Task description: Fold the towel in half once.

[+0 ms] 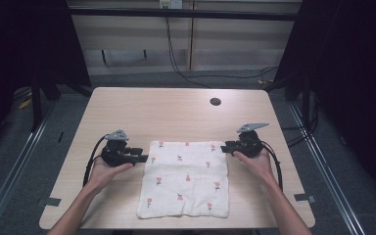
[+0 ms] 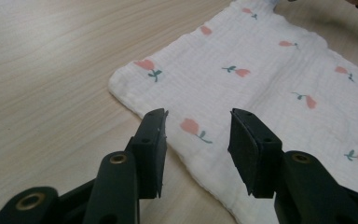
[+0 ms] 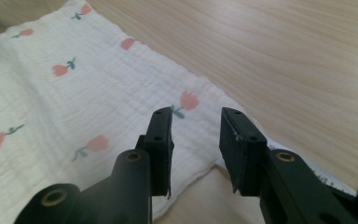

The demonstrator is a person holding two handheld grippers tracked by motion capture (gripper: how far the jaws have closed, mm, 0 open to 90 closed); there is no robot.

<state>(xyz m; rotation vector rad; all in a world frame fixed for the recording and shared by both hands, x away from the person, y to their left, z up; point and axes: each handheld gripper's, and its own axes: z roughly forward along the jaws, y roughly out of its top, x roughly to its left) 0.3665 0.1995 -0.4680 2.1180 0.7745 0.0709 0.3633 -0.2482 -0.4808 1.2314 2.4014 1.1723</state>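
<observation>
1. Table (image 1: 176, 110): one, light wood with rounded corners, carrying one dark round hole (image 1: 215, 102) near its far right side.
2. Left of centre, one left hand (image 1: 105, 171) comes in from the near edge and holds the left gripper (image 1: 142, 157), which points right toward the cloth's far left corner. A grey three-cornered plate sits on top of it and one black cable loops back along the forearm.
3. In the left gripper view the two black jaws stand moderately apart with nothing between them, hovering over the cloth's edge just beside that corner; no pinch of fabric is taken.
4. One cloth (image 1: 186, 178) lies spread flat at the middle of the table, toward the near edge. It is white, roughly square, with a crinkled weave and a scatter of small pink flowers on green stems; about ten flowers can be counted from the high view. Its near edge lies close to the table's near edge.
5. Right of centre, one right hand (image 1: 254, 161) holds the right gripper (image 1: 223, 147), pointing left at the cloth's far right corner, with its own grey plate and one black cable.
6. In the right gripper view its two jaws are likewise parted to a middling gap, empty, poised above the cloth's corner edge; whether the tips touch the fabric cannot be told.
</observation>
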